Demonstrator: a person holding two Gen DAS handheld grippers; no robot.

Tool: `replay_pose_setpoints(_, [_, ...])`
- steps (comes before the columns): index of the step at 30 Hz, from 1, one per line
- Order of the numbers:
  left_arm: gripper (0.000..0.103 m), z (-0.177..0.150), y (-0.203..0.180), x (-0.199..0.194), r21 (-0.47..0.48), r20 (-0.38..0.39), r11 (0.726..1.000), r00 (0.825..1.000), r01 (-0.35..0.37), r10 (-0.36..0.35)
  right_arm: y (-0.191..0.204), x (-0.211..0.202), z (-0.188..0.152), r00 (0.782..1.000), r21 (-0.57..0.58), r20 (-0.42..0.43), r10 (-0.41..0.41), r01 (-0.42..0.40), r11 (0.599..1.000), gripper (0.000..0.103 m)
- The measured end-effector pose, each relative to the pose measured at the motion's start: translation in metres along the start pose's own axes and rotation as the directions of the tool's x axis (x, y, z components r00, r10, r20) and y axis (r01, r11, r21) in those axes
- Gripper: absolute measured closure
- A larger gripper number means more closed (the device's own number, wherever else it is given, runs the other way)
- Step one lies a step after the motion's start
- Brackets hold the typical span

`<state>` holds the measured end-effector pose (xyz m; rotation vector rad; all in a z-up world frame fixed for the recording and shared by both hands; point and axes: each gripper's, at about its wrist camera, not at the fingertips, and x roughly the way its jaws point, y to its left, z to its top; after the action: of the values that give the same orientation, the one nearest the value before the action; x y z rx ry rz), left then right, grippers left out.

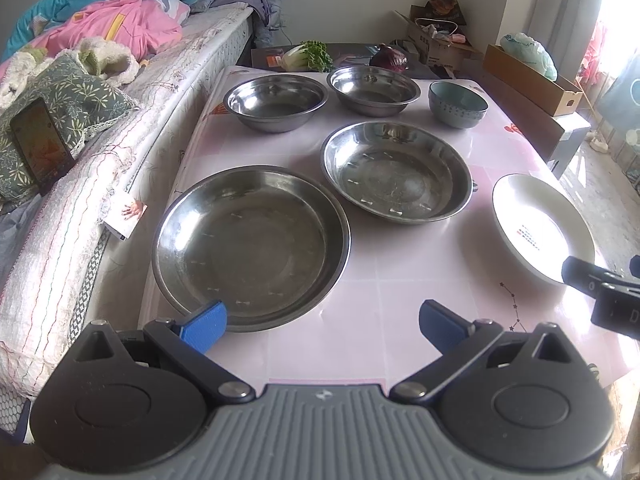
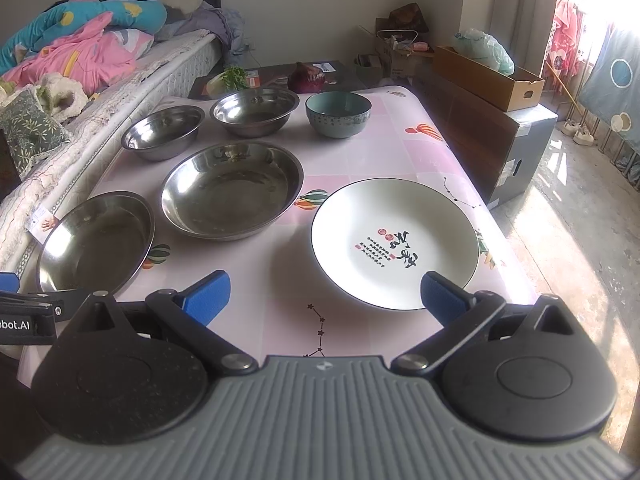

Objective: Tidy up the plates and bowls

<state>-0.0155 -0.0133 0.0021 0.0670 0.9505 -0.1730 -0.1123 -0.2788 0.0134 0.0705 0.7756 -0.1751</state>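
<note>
Left wrist view: we held the left gripper (image 1: 322,322) released at lower centre before the steel plate (image 1: 250,246), right gripper (image 2: 324,296) likewise released by the white plate (image 2: 394,242).

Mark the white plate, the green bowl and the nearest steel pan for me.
white plate (image 2: 394,240), right wrist view, printed centre.
green bowl (image 2: 338,116), right wrist view, outer wall.
nearest steel pan (image 1: 250,246), left wrist view, flat bottom.
</note>
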Motion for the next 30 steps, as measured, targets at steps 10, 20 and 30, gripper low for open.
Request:
replay_pose_setpoints(10, [0.000,-0.0008,-0.0016,0.0005,0.003,-0.001,1.000,1.000,0.000,0.000,0.0001,0.0002,-0.0001,1.000,0.000,0.000,0.000,0.000,1.000,0.001])
replay_pose_setpoints(20, [0.000,-0.0021,-0.0032,0.0017,0.007,-0.003,1.000,1.000,-0.002,0.002,-0.0001,-0.0001,-0.0009,1.000,0.002,-0.003,0.002,-0.002,1.000,0.001])
replay_pose_setpoints(30, [0.000,-0.0039,-0.0028,0.0033,0.006,-0.007,1.000,1.000,-0.002,0.002,0.0001,0.0000,-0.0036,1.000,0.003,-0.007,0.005,-0.005,1.000,0.001])
